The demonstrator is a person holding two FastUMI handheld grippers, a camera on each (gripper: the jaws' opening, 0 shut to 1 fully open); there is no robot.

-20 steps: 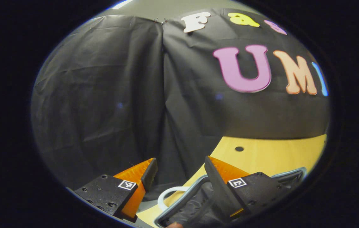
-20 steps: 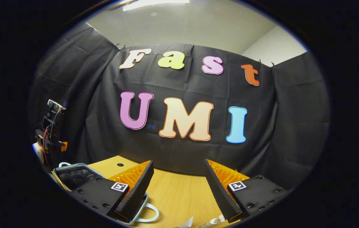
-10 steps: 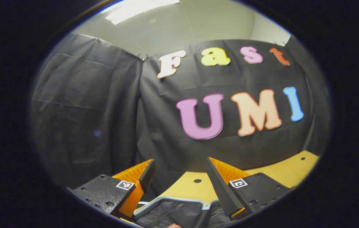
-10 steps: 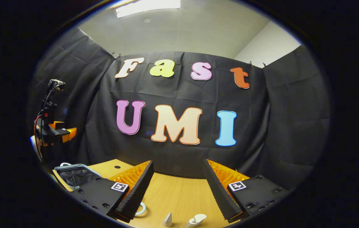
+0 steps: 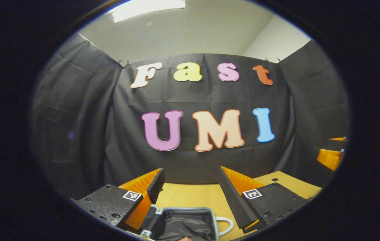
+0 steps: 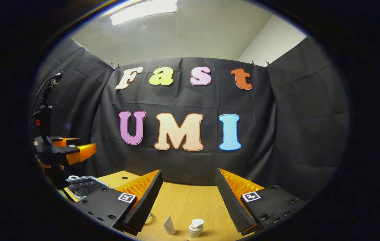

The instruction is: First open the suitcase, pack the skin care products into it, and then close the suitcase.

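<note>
Swinging round since a second ago, the left gripper view now faces the back wall squarely. Its left gripper [image 5: 190, 187] hangs with jaws spread, empty, above the open suitcase [image 5: 184, 222] lying on the bench [image 5: 190, 199] just below and between them.

Right gripper view: the right gripper [image 6: 188, 192] is also released, with a small tube [image 6: 168, 225] and pump bottle [image 6: 195, 227] standing just below the jaws. A hasty grab could topple them.
</note>
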